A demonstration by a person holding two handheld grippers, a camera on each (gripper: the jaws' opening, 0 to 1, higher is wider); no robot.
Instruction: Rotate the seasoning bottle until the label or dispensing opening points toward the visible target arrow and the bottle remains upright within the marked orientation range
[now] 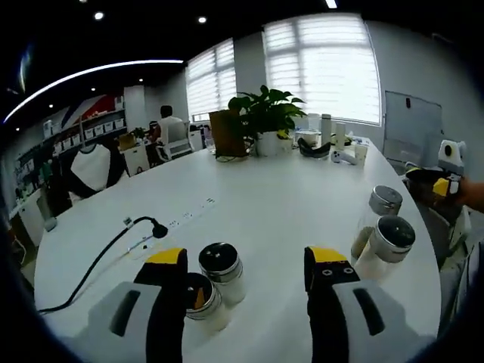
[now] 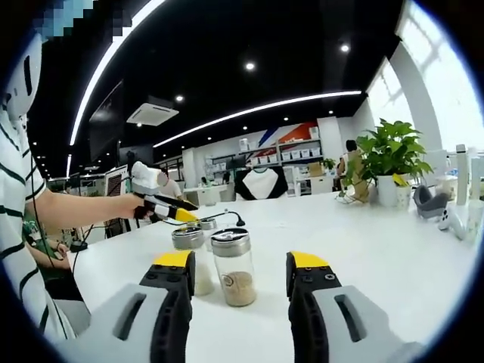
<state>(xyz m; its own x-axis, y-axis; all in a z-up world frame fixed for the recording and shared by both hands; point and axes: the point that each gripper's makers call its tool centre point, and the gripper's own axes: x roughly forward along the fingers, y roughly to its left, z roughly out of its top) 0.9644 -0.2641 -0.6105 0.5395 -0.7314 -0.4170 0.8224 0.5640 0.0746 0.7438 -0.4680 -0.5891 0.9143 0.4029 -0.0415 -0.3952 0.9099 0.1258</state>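
Left gripper view: a black cable (image 1: 113, 246) trails across the left of the white table (image 1: 287, 197), ending near a flat power strip (image 1: 185, 215). The left gripper (image 1: 246, 265) has its yellow-tipped jaws spread, holding nothing. Just inside the left jaw stand 2 seasoning jars: a near jar (image 1: 203, 301) with its top partly behind the jaw, and beside it a jar with a dark lid (image 1: 221, 271). To the right stand 2 more jars with metal lids (image 1: 382, 231), close together. Far across the table sit a potted plant (image 1: 266, 117) and a brown box (image 1: 227, 132).

In the right gripper view, the person's hand (image 2: 140, 204) at the left holds the other gripper. The right gripper (image 2: 240, 271) also has its jaws spread and empty, and the seasoning bottle (image 2: 233, 265) stands upright between them, near the table's middle, touching neither. A second jar (image 2: 189, 249) stands just left of it, partly behind the left jaw.

The bottle looks like clear glass with a shiny metal cap and a little tan powder at the bottom, so likely light, stiff, smooth, slippery and breakable. A grip low on the round glass body seems safest for turning it without tipping. I see no target arrow.
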